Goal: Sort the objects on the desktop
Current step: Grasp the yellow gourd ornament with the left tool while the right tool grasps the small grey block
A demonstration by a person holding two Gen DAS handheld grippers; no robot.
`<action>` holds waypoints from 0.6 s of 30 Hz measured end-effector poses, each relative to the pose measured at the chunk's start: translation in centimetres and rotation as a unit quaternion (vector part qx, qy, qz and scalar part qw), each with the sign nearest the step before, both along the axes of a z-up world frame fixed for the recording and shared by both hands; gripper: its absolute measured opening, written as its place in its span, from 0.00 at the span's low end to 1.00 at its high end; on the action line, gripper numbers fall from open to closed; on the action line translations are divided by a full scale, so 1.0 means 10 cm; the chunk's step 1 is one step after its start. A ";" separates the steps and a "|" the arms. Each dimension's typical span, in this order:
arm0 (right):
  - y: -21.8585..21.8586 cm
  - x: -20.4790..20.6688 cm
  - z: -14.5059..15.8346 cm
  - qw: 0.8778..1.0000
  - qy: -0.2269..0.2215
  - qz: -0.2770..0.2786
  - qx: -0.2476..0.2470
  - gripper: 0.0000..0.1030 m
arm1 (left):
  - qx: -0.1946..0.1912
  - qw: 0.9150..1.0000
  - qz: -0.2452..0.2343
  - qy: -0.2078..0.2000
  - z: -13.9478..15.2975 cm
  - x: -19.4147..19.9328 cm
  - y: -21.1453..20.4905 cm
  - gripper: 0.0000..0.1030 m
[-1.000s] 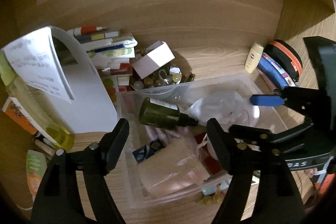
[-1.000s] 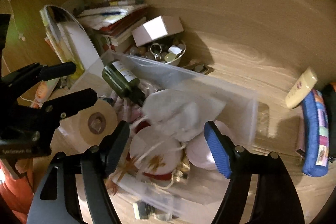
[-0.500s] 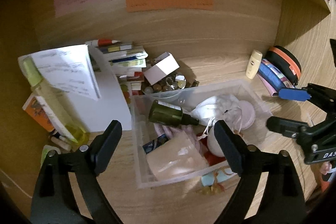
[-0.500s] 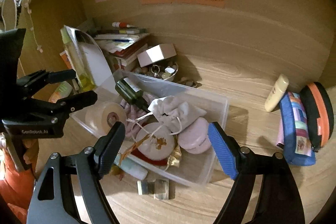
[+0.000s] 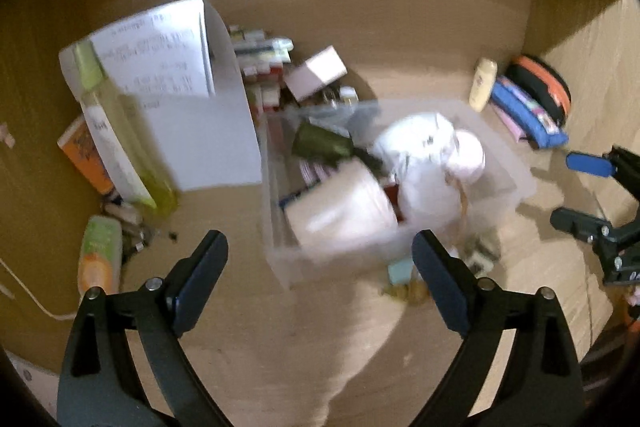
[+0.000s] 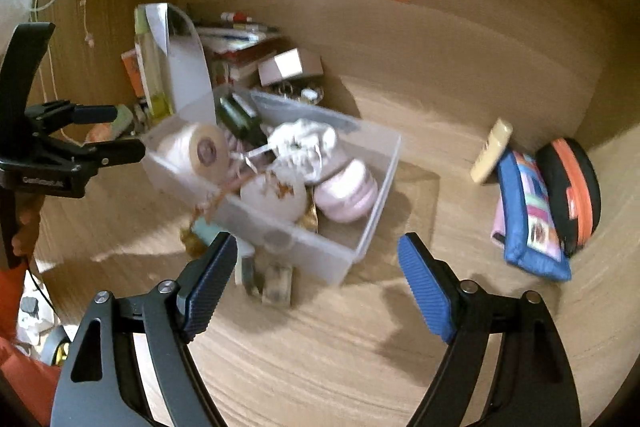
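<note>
While both views blur with motion, the clear plastic bin (image 6: pixel 372 187) sits on the wooden desk (image 6: pixel 320 339), crowded. Inside it, from left to right in the right wrist view: a roll of white tape (image 6: pixel 196 147) at nine o'clock, a dark green bottle (image 6: pixel 240 115) lying tilted at eleven o'clock, a white drawstring pouch (image 6: pixel 304 143) in the middle, a round white case (image 6: pixel 276 195) at six o'clock, and a pink round case (image 6: pixel 348 187) at three o'clock. Outside the bin at two o'clock lie a cream tube (image 6: pixel 492 151), a blue pencil case (image 6: pixel 528 215) and a black-and-orange pouch (image 6: pixel 572 187), touching one another.

The left gripper (image 5: pixel 320 263) stands with its jaws spread wide, holding nothing; the right gripper (image 6: pixel 318 279) is likewise spread wide and empty.

Against half a second ago, both grippers have drawn farther back from the bin, which looks smaller in each view, and more bare desk shows beneath the fingers. The bin's contents lie as they did.
</note>
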State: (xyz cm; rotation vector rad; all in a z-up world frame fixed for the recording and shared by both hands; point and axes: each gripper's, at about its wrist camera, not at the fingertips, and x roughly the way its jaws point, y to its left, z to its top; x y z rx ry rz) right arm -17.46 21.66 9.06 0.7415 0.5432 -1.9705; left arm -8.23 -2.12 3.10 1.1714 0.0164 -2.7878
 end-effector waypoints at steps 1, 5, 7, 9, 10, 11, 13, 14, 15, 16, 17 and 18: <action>0.02 0.00 -0.05 1.000 -0.001 -0.001 0.003 0.78 | -0.004 1.000 -0.002 -0.007 -0.05 0.01 0.03 0.92; 0.05 0.01 -0.23 1.000 0.014 -0.017 0.019 0.78 | -0.012 0.999 -0.014 -0.040 -0.25 0.02 0.15 0.92; 0.08 0.00 -0.33 0.999 0.006 -0.021 0.025 0.78 | -0.011 0.999 -0.023 -0.048 -0.31 0.02 0.21 0.92; 0.08 -0.02 -0.42 0.999 -0.009 -0.021 0.030 0.78 | -0.008 0.998 -0.032 -0.059 -0.39 -0.01 0.28 0.92; 0.09 -0.02 -0.46 0.999 -0.015 -0.021 0.032 0.78 | -0.005 0.997 -0.036 -0.064 -0.43 -0.03 0.31 0.92; 0.09 -0.03 -0.50 0.999 -0.023 -0.019 0.034 0.78 | -0.003 0.997 -0.040 -0.072 -0.48 -0.06 0.34 0.92; 0.08 -0.03 -0.56 0.999 -0.035 -0.014 0.039 0.76 | 0.001 0.995 -0.045 -0.086 -0.55 -0.11 0.37 0.92; 0.07 -0.04 -0.59 0.998 -0.043 -0.011 0.042 0.76 | 0.004 0.994 -0.049 -0.096 -0.59 -0.14 0.38 0.92; 0.06 -0.05 -0.62 0.998 -0.052 -0.007 0.045 0.74 | 0.009 0.993 -0.053 -0.105 -0.63 -0.17 0.40 0.92; 0.05 -0.05 -0.65 0.997 -0.058 -0.005 0.048 0.71 | 0.013 0.992 -0.055 -0.112 -0.67 -0.19 0.40 0.92; 0.03 -0.07 -0.69 0.996 -0.067 -0.001 0.054 0.64 | 0.015 0.992 -0.055 -0.115 -0.68 -0.21 0.41 0.92; 0.01 -0.07 -0.71 0.996 -0.072 0.001 0.058 0.58 | 0.016 0.992 -0.055 -0.117 -0.70 -0.22 0.42 0.92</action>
